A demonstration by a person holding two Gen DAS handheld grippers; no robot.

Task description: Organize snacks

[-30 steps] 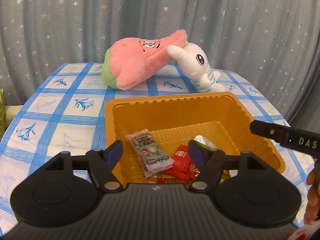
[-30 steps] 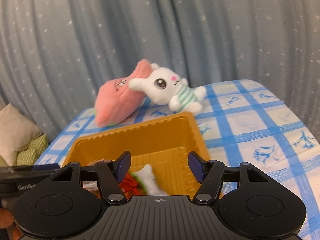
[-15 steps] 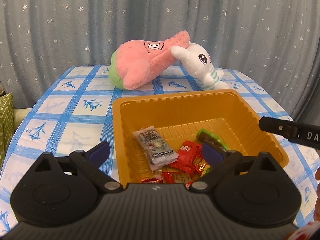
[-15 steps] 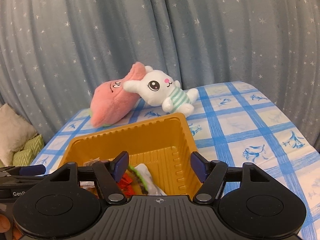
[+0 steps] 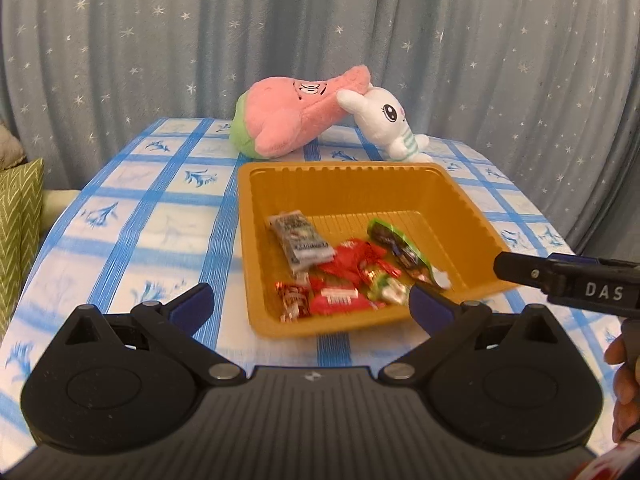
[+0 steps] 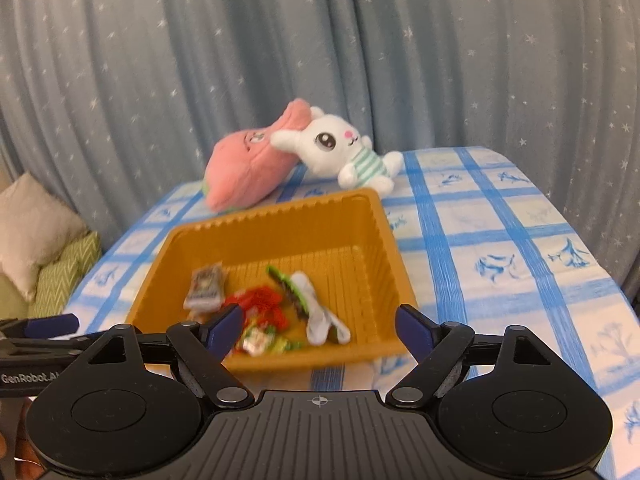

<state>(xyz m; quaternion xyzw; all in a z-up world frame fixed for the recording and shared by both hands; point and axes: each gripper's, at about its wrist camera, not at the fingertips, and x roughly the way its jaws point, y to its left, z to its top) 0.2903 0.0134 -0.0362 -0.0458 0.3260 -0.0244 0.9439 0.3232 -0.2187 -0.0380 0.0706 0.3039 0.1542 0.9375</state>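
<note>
Snacks (image 5: 352,268) sit in the tray (image 5: 472,216); we hold both jaws released, empty, clear of its rim.

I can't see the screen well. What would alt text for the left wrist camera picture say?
An orange tray of wrapped snacks sits on a blue-checked tablecloth, framed by the open left gripper. Behind it lie a pink plush and a white bunny plush; the right gripper pokes in from the right.

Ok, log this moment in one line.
left gripper: open, empty | right gripper: open, empty | snacks: in orange tray
</note>
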